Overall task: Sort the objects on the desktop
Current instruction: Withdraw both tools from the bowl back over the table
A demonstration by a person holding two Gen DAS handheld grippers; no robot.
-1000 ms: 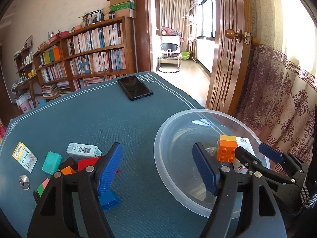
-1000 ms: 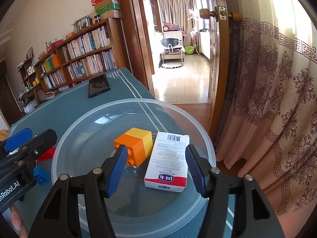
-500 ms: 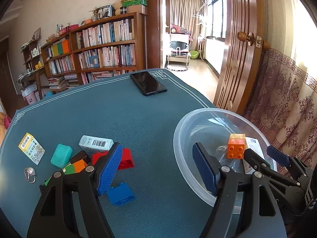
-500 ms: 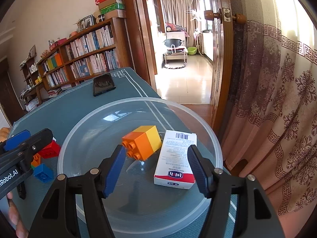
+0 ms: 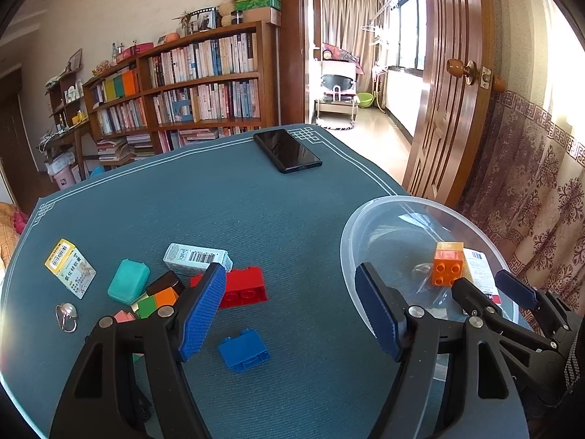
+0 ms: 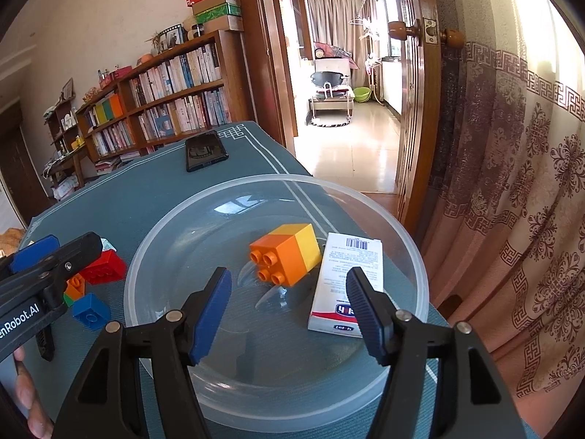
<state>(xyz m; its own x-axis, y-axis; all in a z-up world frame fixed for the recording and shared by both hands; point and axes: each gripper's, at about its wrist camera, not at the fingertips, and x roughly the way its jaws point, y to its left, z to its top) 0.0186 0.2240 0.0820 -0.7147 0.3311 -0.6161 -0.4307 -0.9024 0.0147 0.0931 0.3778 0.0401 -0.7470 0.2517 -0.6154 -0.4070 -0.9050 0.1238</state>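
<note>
A clear plastic bowl (image 6: 153,241) stands at the table's right edge and holds an orange-and-yellow brick (image 6: 287,252) and a white medicine box (image 6: 347,281). My right gripper (image 6: 289,309) is open and empty above the bowl's near side. My left gripper (image 5: 289,314) is open and empty above the table, between the bowl (image 5: 365,219) and a pile of toys. The pile has a red brick (image 5: 243,287), a blue brick (image 5: 244,349), a teal case (image 5: 128,285), a white box (image 5: 195,256) and small coloured blocks (image 5: 161,298).
A black phone (image 5: 287,150) lies at the far table edge. A yellow card (image 5: 69,267) and a metal ring (image 5: 66,316) lie at the left. A wooden door and a curtain stand right of the table. Bookshelves line the far wall.
My left gripper has pulled back and left, away from the bowl, bringing the toy pile into fuller view. My right gripper has drawn back slightly. Both stay open.
</note>
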